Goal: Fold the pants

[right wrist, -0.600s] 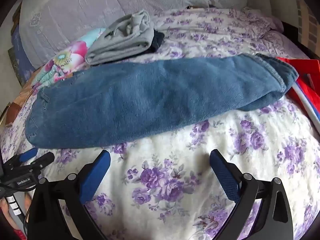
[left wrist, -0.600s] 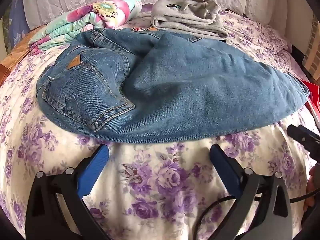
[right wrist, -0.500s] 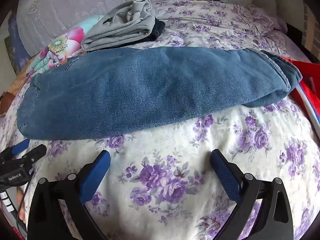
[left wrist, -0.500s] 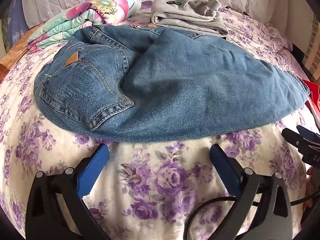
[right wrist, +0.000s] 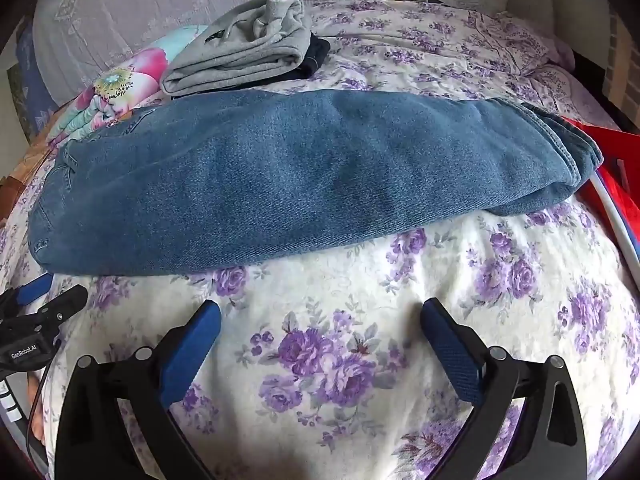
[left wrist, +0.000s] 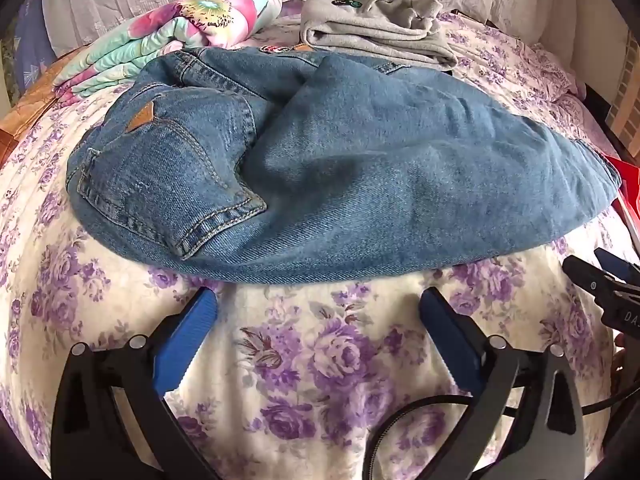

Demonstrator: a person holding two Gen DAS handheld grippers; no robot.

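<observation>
Denim blue jeans (left wrist: 360, 184) lie lengthwise-folded on the floral bed (left wrist: 320, 360) just ahead of your left hand-held gripper (left wrist: 318, 304) and right hand-held gripper (right wrist: 320, 316), both spread wide and empty, so pinch both layers at the hem end before carrying it toward the waistband.

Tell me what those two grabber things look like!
Each is black plastic with two fingers wearing ridged blue pads. The left gripper has silver screws and a black cable looping below it. The right gripper looks the same, and white lettering marks its body where it shows in the left view.
</observation>
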